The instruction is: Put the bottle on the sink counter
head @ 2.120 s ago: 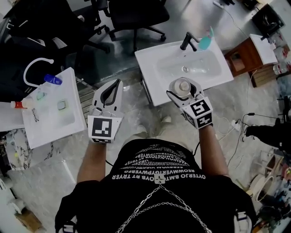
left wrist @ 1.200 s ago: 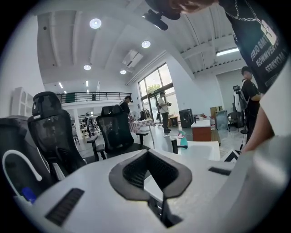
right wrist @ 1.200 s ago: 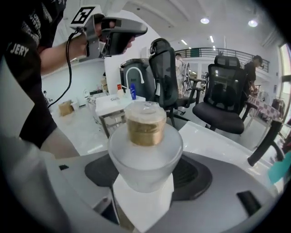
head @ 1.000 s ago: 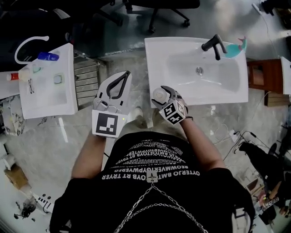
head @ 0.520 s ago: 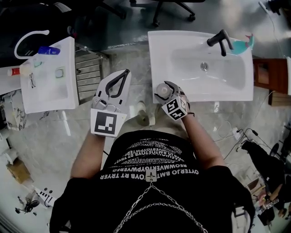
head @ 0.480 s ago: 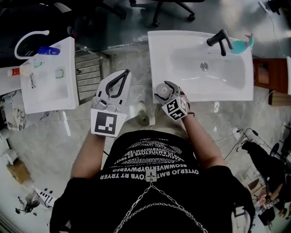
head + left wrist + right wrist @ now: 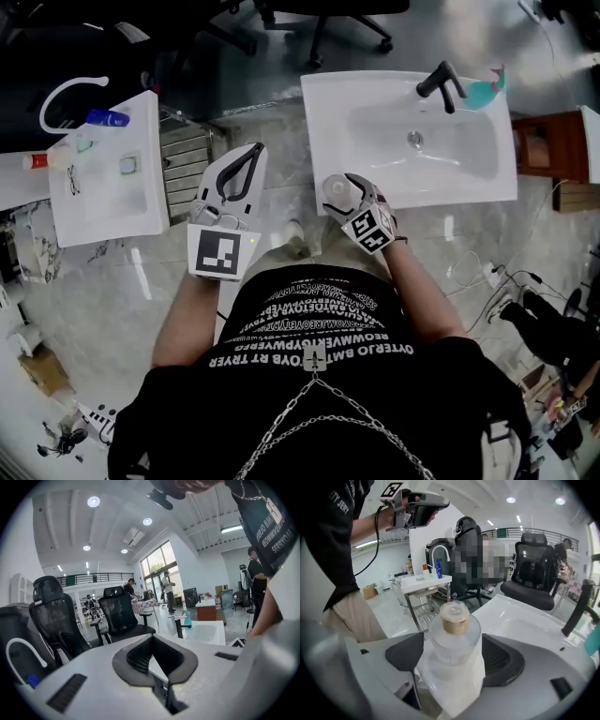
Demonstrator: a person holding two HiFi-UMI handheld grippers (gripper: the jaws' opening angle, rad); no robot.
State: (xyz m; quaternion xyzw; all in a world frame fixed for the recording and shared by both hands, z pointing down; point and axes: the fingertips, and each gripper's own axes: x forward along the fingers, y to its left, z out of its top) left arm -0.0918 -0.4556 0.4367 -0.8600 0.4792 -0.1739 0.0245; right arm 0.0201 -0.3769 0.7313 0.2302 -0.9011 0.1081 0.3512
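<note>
While the jaws of the right tool (image 7: 453,643) are opening, the bottle (image 7: 454,667) stands upright between them. The dark pads sit just beside its two sides. In the head view the bottle is at the near left corner of the white table (image 7: 317,122), in front of the basin. Its base is hidden by the tool, so contact with the table cannot be confirmed.

Bottle: clear shoulder, gold collar, clear cap, white wrap round the body. No print can be read on the wrap.

The left tool (image 7: 255,148) is held over the floor, between the table and a second sink (image 7: 103,202) to the left. Its jaws are together at the tips, with nothing between them.

Markings:
- Each tool carries a cube (image 7: 373,232) with black-and-white square markers and no letters.
- The person's black shirt (image 7: 319,352) bears several lines of white capitals. They appear upside down in the head view and cannot be read reliably.

A black faucet (image 7: 439,84) stands at the far edge of the table, with a teal item (image 7: 483,90) just beside it. The second sink holds a white arched faucet (image 7: 66,98) and a blue container (image 7: 105,118), whose label is too small to read.
</note>
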